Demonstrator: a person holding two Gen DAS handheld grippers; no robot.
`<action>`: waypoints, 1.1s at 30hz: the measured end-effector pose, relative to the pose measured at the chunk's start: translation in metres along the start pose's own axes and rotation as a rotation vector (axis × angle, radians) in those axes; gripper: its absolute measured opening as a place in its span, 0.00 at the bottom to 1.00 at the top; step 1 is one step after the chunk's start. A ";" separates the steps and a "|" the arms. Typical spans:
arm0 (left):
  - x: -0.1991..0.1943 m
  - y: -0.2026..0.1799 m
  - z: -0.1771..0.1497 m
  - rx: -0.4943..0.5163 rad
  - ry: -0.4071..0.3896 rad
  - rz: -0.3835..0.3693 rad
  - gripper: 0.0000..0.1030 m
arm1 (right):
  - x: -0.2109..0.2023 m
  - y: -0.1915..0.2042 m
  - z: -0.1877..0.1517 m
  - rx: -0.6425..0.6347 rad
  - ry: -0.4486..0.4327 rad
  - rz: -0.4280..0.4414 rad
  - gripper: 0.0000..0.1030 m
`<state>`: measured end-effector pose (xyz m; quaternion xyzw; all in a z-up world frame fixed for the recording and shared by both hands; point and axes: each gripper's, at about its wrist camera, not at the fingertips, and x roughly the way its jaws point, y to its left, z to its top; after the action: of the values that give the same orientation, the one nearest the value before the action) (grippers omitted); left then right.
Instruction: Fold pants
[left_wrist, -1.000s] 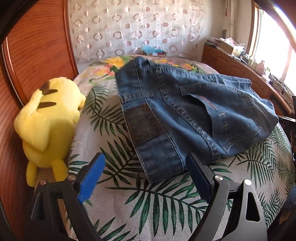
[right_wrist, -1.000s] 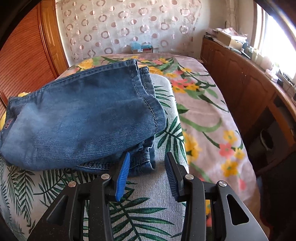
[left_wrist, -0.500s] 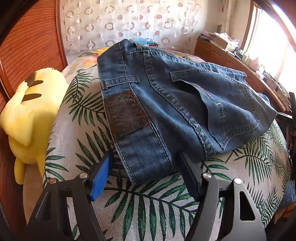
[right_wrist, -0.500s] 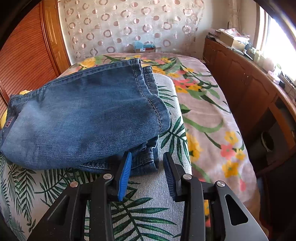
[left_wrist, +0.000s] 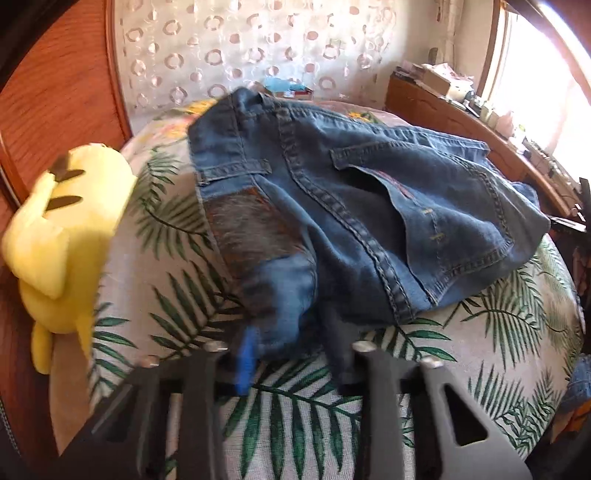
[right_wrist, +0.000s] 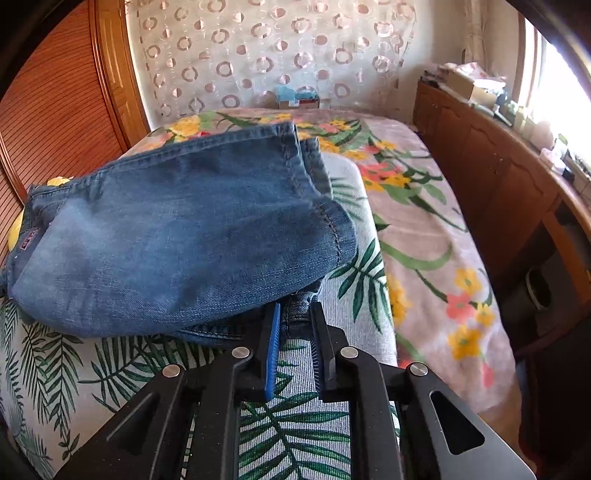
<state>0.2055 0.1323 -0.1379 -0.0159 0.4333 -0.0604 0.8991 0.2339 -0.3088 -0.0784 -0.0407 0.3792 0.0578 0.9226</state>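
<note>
Blue jeans lie folded on a palm-leaf cushion. In the left wrist view I see the waistband end with a brown patch and back pocket. My left gripper is shut on the near waistband edge; the view is blurred. In the right wrist view the jeans show their leg end. My right gripper is shut on the lower layer's hem at the near corner.
A yellow plush toy lies left of the jeans against a wooden headboard. A floral bedspread extends right of the cushion. A wooden sideboard with clutter runs along the window. A small box sits at the far wall.
Both grippers moved forward onto the jeans and closed. The left jaws went from wide open to pinching the waistband edge. The right jaws narrowed onto the hem.
</note>
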 end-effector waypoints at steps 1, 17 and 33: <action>-0.002 -0.001 0.000 0.007 -0.002 -0.008 0.14 | -0.005 0.001 0.001 -0.001 -0.017 -0.006 0.14; -0.096 0.011 0.020 0.027 -0.212 0.090 0.09 | -0.088 0.022 -0.014 -0.037 -0.177 -0.033 0.13; -0.130 0.020 -0.078 -0.031 -0.139 0.100 0.09 | -0.138 0.007 -0.137 0.028 -0.105 0.061 0.13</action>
<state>0.0663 0.1704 -0.0866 -0.0121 0.3708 -0.0075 0.9286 0.0404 -0.3285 -0.0788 -0.0133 0.3323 0.0828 0.9394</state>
